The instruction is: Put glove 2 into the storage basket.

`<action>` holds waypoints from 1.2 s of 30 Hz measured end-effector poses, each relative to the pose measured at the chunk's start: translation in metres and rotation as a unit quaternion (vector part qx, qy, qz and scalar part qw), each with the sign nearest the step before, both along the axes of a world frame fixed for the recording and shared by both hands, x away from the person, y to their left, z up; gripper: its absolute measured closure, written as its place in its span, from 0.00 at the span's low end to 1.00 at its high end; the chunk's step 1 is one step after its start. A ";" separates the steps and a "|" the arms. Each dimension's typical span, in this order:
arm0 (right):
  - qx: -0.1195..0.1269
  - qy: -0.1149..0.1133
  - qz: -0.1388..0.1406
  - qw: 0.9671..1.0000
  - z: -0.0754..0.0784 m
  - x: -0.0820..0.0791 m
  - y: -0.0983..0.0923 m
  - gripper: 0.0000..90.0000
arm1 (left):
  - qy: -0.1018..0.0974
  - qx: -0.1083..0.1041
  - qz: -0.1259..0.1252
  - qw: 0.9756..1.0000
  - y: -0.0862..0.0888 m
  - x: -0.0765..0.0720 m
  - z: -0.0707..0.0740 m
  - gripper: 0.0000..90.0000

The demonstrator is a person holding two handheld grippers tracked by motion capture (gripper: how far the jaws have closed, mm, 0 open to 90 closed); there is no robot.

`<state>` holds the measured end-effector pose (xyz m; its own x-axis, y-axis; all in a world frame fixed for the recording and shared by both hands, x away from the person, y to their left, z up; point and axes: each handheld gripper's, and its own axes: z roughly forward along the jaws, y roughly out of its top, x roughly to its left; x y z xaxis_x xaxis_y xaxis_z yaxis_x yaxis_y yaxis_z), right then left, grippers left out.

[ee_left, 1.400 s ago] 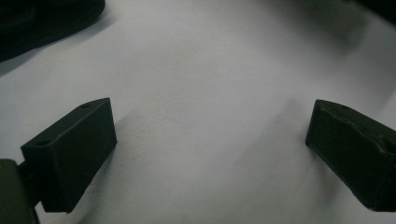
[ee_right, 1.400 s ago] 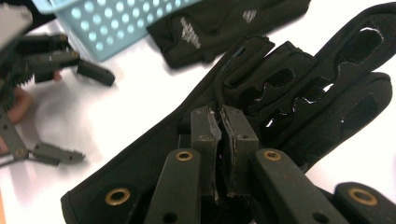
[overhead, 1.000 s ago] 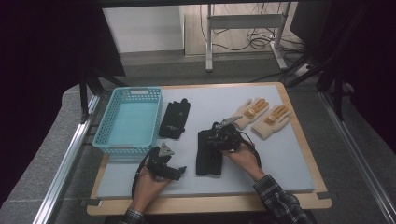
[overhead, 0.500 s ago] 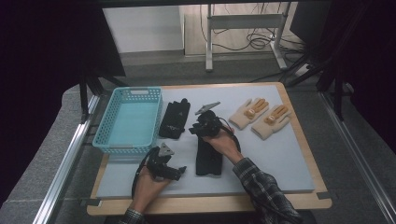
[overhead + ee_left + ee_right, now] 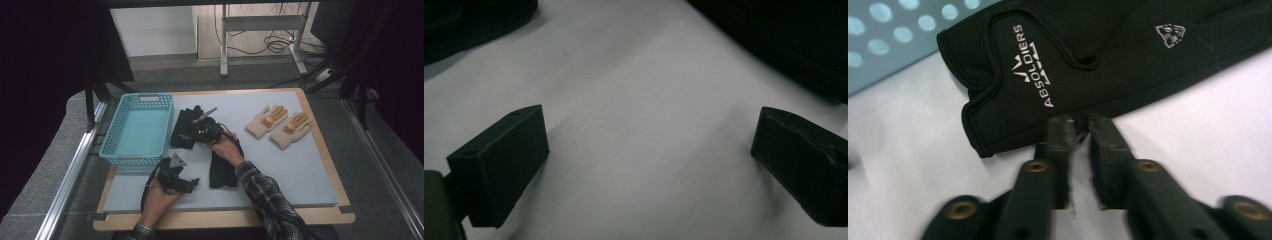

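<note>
A black glove (image 5: 184, 128) printed "ABSOLDIERS" (image 5: 1058, 60) lies flat on the grey mat, right beside the blue basket (image 5: 137, 131). My right gripper (image 5: 202, 131) (image 5: 1079, 125) is at its near edge, jaws pinched together on the hem. A second black glove (image 5: 222, 169) lies under the person's right forearm. My left gripper (image 5: 175, 176) (image 5: 649, 132) rests low over bare mat at the front, jaws wide open with nothing between them. The dark edge of the second glove (image 5: 774, 45) shows beyond it.
Two tan gloves (image 5: 267, 120) (image 5: 291, 129) lie side by side at the back right of the mat. The basket holds nothing visible. The wooden table edge (image 5: 225, 220) runs along the front.
My right gripper has moved left and away from me, off the second black glove to the one beside the basket. My left gripper has stayed put.
</note>
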<state>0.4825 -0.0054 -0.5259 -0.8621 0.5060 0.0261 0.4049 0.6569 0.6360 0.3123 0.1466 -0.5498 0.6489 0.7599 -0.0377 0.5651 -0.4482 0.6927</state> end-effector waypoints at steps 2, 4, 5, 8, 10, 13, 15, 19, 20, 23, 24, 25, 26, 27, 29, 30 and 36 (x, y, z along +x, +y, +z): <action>-0.004 -0.008 -0.001 1.000 0.004 -0.002 0.001 0.95 | 0.000 0.000 0.000 1.000 0.000 0.000 0.000 0.02; -0.004 -0.010 0.001 1.000 0.006 -0.002 0.001 0.95 | 0.000 0.000 0.000 1.000 0.000 0.000 0.000 0.02; -0.004 -0.014 0.002 1.000 0.009 -0.004 0.000 0.95 | 0.000 0.000 0.000 1.000 0.000 0.000 0.000 0.02; 0.002 -0.027 0.009 1.000 0.025 -0.015 -0.007 0.96 | 0.001 0.000 0.001 1.000 0.000 0.000 0.000 0.02; 0.004 -0.034 0.017 0.999 0.033 -0.023 -0.013 0.96 | 0.001 0.000 0.001 1.000 0.000 0.000 0.000 0.02; 0.014 -0.030 0.027 0.999 0.042 -0.038 -0.026 0.95 | 0.001 0.001 0.001 1.000 0.000 0.000 0.000 0.02; 0.019 -0.014 0.030 0.999 0.043 -0.041 -0.030 0.94 | 0.001 0.001 0.001 1.000 0.000 0.000 0.000 0.02; 0.036 -0.014 0.012 0.999 0.045 -0.040 -0.044 0.79 | 0.001 0.002 0.001 1.000 0.000 0.000 0.000 0.02; 0.039 -0.020 0.007 0.999 0.045 -0.036 -0.045 0.78 | 0.001 0.001 0.001 1.000 0.000 0.000 0.000 0.02; 0.042 -0.023 -0.007 0.999 0.041 -0.025 -0.041 0.71 | 0.001 0.001 0.001 1.000 0.000 0.000 0.000 0.02; 0.044 -0.025 -0.007 0.999 0.038 -0.022 -0.037 0.69 | 0.001 0.001 0.001 1.000 0.000 0.000 0.000 0.02; 0.044 -0.023 -0.009 0.999 0.032 -0.016 -0.028 0.63 | 0.001 0.001 0.001 1.000 0.000 0.000 0.000 0.02; 0.042 -0.024 -0.009 0.999 0.028 -0.013 -0.022 0.59 | 0.001 0.001 0.001 1.000 0.000 0.000 0.000 0.02; 0.042 -0.024 -0.009 0.999 0.028 -0.013 -0.022 0.59 | 0.001 0.001 0.001 1.000 0.000 0.000 0.000 0.02; 0.030 -0.026 -0.004 0.999 0.020 -0.009 -0.009 0.53 | 0.001 0.000 0.002 1.000 0.000 0.000 0.000 0.02; 0.021 -0.031 -0.007 0.999 0.011 -0.003 0.001 0.48 | 0.001 0.000 0.002 1.000 0.000 0.000 0.000 0.02; 0.014 -0.013 -0.013 1.000 -0.003 0.010 0.020 0.53 | 0.000 0.000 0.000 1.000 0.000 0.000 0.000 0.02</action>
<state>0.4921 0.0142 -0.5293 -0.8492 0.5277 0.0185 0.4048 0.6281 0.6645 0.3122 0.1466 -0.5497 0.6486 0.7602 -0.0372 0.5653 -0.4485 0.6922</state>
